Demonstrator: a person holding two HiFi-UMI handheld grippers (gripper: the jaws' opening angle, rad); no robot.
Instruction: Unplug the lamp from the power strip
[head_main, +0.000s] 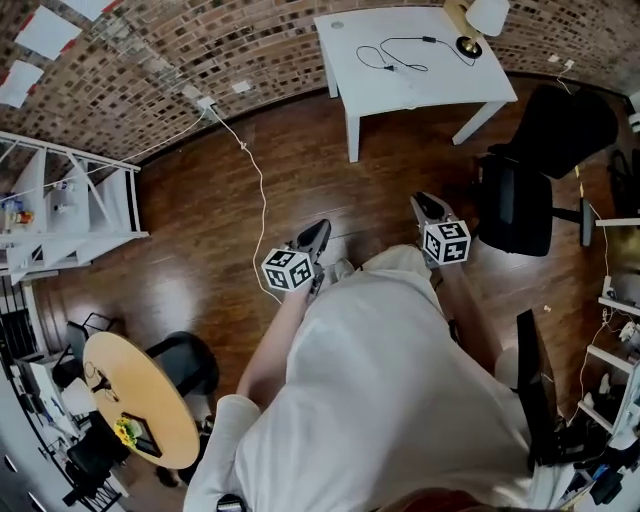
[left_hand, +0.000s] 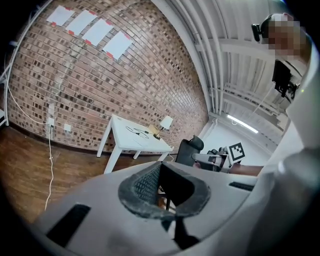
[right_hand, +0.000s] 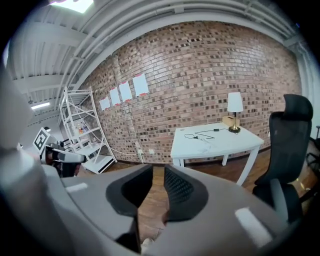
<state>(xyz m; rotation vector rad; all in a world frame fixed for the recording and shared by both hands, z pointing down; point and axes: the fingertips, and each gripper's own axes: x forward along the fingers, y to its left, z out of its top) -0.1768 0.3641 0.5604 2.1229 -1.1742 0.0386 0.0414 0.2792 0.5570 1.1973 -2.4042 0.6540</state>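
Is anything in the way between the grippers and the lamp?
Nothing visible blocks it: only bare floor lies between the left gripper, the right gripper and the table holding the lamp. The black chair stands aside.

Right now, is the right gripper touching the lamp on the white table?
Apart. Head view shows the right gripper over wood floor, far short of the table bearing the lamp.

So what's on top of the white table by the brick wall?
A lamp with a white shade, and a black cord looping across the table top. A small white thing lies by the cord, too small to tell. Nothing covers the tabletop.
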